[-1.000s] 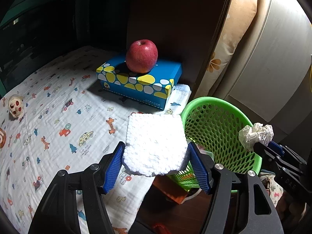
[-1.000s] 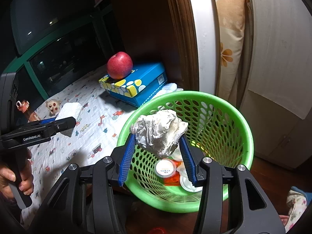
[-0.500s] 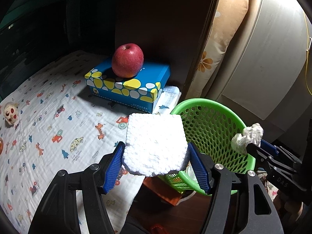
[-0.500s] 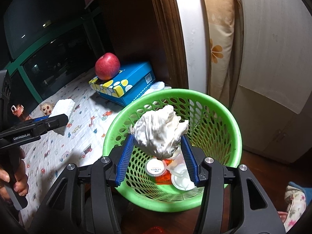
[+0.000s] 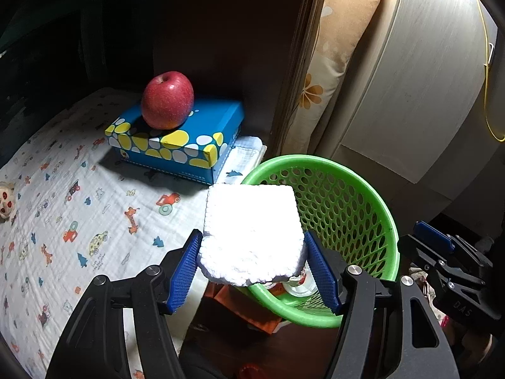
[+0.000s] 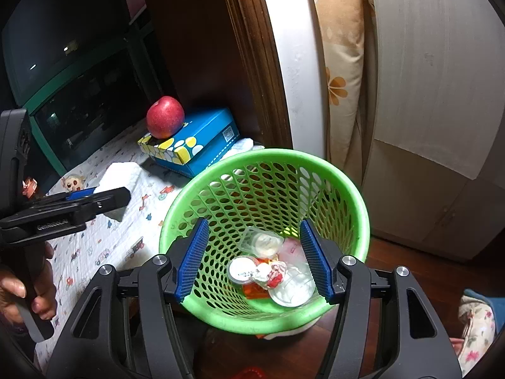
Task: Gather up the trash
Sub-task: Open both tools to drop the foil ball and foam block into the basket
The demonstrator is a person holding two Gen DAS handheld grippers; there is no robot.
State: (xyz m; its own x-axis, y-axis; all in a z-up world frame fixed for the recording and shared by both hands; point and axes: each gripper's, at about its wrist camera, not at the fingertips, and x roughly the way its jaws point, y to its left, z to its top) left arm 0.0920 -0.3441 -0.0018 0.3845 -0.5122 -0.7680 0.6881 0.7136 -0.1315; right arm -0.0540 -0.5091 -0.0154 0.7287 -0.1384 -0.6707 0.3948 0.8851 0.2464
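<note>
My left gripper (image 5: 252, 262) is shut on a white foam block (image 5: 252, 233) and holds it at the near left rim of the green mesh basket (image 5: 347, 195). My right gripper (image 6: 252, 255) is open and empty, hanging over the basket (image 6: 221, 177). Several pieces of trash (image 6: 271, 271) lie in the basket's bottom, clear cups and wrappers among them. The crumpled white paper is not clearly visible among them. The left gripper with the foam block (image 6: 120, 173) shows at the left of the right wrist view. The right gripper's blue pad (image 5: 432, 240) shows at the right of the left wrist view.
A red apple (image 5: 167, 99) sits on a blue spotted tissue box (image 5: 189, 145) on the printed bed sheet (image 5: 63, 205). A small doll (image 5: 6, 195) lies at the sheet's left. A floral cushion (image 5: 328, 63) and a wardrobe (image 5: 426, 79) stand behind the basket.
My right gripper has opened and the crumpled white paper has left it. My left gripper has moved right with the foam block, closer to the basket rim.
</note>
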